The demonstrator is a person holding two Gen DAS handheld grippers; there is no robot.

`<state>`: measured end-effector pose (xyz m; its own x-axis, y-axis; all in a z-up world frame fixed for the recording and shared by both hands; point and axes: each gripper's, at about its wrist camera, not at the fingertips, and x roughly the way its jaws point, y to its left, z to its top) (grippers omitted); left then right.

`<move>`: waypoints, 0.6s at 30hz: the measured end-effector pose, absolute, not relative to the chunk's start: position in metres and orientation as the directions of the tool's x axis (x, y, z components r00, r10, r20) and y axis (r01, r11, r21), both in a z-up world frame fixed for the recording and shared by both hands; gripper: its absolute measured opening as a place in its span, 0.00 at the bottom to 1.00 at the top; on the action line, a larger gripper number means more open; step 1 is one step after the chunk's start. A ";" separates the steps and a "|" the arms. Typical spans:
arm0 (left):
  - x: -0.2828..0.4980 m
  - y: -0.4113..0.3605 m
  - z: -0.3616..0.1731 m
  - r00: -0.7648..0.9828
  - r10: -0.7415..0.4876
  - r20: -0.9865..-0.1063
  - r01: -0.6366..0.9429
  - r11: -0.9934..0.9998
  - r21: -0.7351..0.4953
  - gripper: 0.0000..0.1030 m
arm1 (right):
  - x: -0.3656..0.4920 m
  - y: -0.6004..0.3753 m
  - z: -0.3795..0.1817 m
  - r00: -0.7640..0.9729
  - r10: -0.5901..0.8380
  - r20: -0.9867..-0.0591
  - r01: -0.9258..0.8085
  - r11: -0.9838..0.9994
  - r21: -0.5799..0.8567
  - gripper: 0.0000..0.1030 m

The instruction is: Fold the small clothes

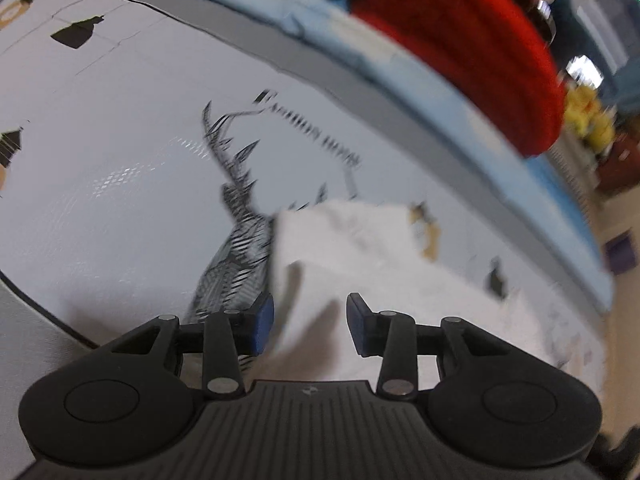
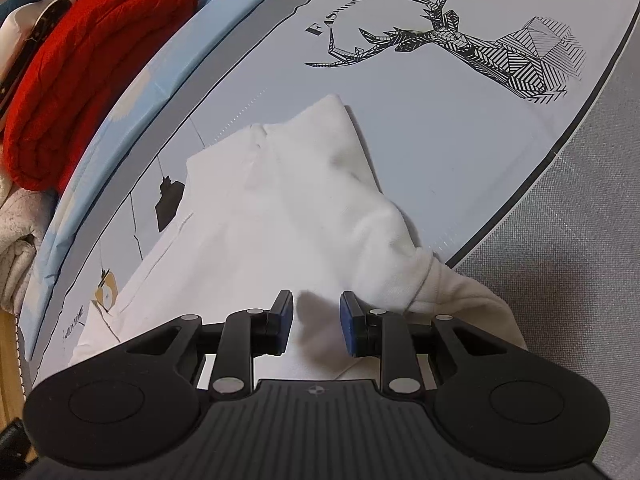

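A small white garment (image 2: 288,200) lies rumpled on a pale tablecloth (image 2: 420,128) printed with a black line-drawn deer. It also shows in the left wrist view (image 1: 360,248), blurred. My left gripper (image 1: 310,326) is open, its blue pads on either side of a raised fold of the white cloth without pinching it. My right gripper (image 2: 316,324) is open just above the near part of the garment, cloth showing between the jaws. One edge of the garment hangs over the cloth's border onto the grey surface (image 2: 560,260).
A folded red knit garment (image 2: 88,68) lies on a light blue sheet (image 2: 132,92) beyond the tablecloth, with grey fleece (image 2: 20,232) beside it. In the left wrist view the red garment (image 1: 472,48) is at the upper right. Yellow items (image 1: 588,116) stand at the far right.
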<state>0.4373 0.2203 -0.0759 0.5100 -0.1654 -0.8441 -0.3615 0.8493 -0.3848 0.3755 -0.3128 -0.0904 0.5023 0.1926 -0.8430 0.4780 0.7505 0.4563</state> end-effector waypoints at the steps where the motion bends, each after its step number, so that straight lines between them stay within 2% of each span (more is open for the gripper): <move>1: 0.439 0.220 -0.079 0.495 -0.156 -0.854 -0.356 0.861 -0.364 0.25 | 0.376 -0.312 -0.091 0.501 0.192 -0.844 0.479 0.751 0.455 0.26; 2: 0.439 0.219 -0.082 0.487 -0.158 -0.859 -0.350 0.866 -0.357 0.06 | 0.376 -0.312 -0.091 0.500 0.191 -0.845 0.480 0.751 0.454 0.26; 3: 0.439 0.218 -0.082 0.488 -0.150 -0.860 -0.353 0.867 -0.352 0.05 | 0.376 -0.312 -0.090 0.498 0.191 -0.846 0.480 0.752 0.453 0.26; 7: 0.436 0.217 -0.070 0.505 -0.124 -0.854 -0.360 0.869 -0.339 0.05 | 0.378 -0.308 -0.085 0.498 0.176 -0.849 0.464 0.773 0.432 0.26; 8: 0.438 0.213 -0.069 0.494 -0.120 -0.861 -0.360 0.873 -0.328 0.07 | 0.378 -0.307 -0.083 0.501 0.166 -0.849 0.456 0.783 0.422 0.26; 10: 0.437 0.210 -0.067 0.466 -0.046 -0.884 -0.376 0.894 -0.244 0.10 | 0.379 -0.309 -0.084 0.505 0.150 -0.850 0.457 0.789 0.411 0.15; 12: 0.432 0.205 -0.056 0.505 0.060 -0.861 -0.369 0.917 -0.152 0.12 | 0.378 -0.315 -0.088 0.495 0.141 -0.858 0.485 0.774 0.407 0.04; 13: 0.431 0.204 -0.051 0.529 0.051 -0.847 -0.346 0.924 -0.160 0.12 | 0.378 -0.317 -0.089 0.491 0.138 -0.860 0.494 0.769 0.405 0.03; 17: 0.426 0.196 -0.052 0.548 -0.183 -0.816 -0.197 0.920 -0.339 0.12 | 0.379 -0.315 -0.085 0.492 0.129 -0.861 0.478 0.787 0.391 0.06; 18: 0.427 0.192 -0.060 0.516 -0.210 -0.831 -0.168 0.926 -0.338 0.17 | 0.379 -0.314 -0.084 0.496 0.129 -0.859 0.469 0.792 0.390 0.08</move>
<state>0.4269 0.1923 -0.0601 0.5155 -0.2102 -0.8307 -0.1677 0.9260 -0.3384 0.3792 -0.3142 -0.0835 0.4957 0.1292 -0.8588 0.4691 0.7924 0.3899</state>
